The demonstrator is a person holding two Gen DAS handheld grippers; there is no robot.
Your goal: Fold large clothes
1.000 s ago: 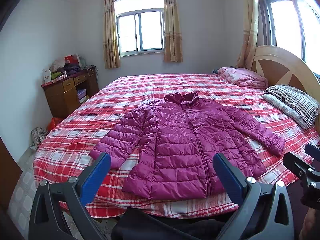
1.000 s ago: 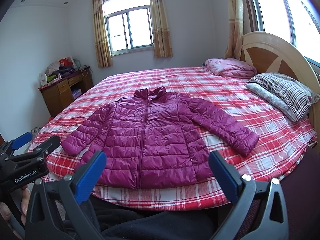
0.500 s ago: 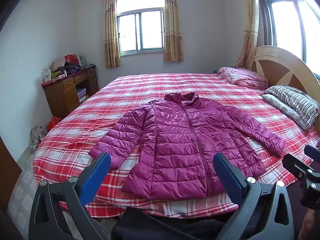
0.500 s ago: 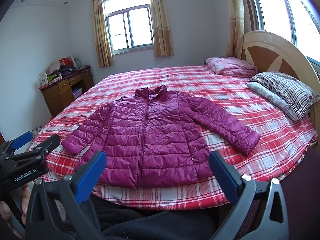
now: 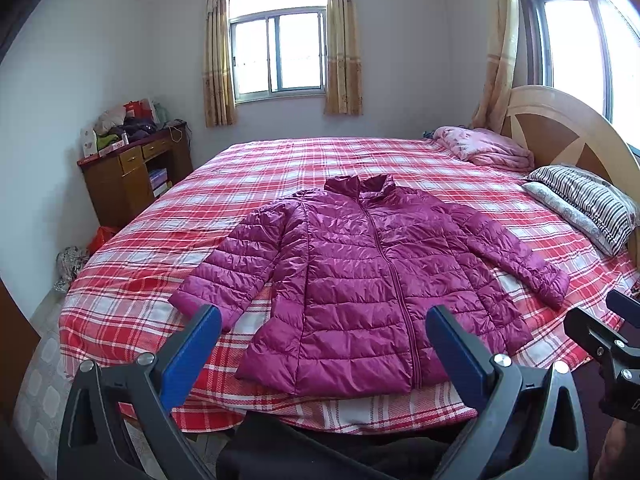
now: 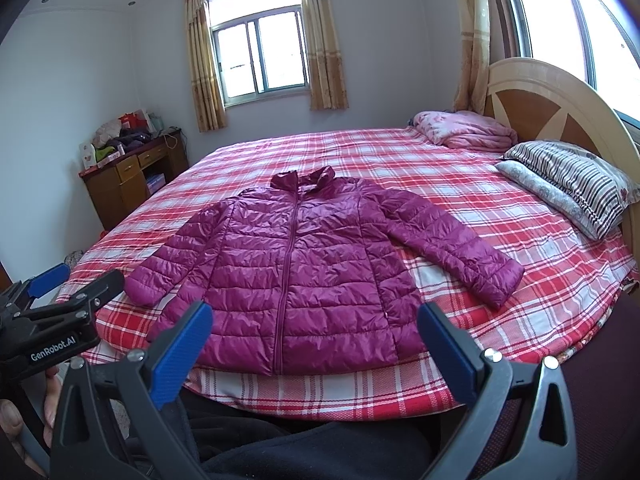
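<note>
A magenta quilted jacket (image 5: 372, 276) (image 6: 304, 264) lies flat and zipped on the red plaid bed (image 5: 132, 280) (image 6: 520, 312), collar toward the far window, both sleeves spread out to the sides. My left gripper (image 5: 323, 334) is open, held off the bed's near edge in front of the jacket's hem, with nothing between its blue pads. My right gripper (image 6: 316, 330) is open too, hanging before the hem and holding nothing. Each gripper shows at the side of the other's view.
A striped pillow (image 6: 576, 176) and a folded pink blanket (image 6: 464, 130) lie by the wooden headboard (image 6: 552, 100) on the right. A cluttered wooden desk (image 5: 132, 172) stands at the left wall. Dark clothing of the person fills the bottom of both views.
Almost nothing differs; both grippers hold nearly still and stay open, and the jacket has not moved.
</note>
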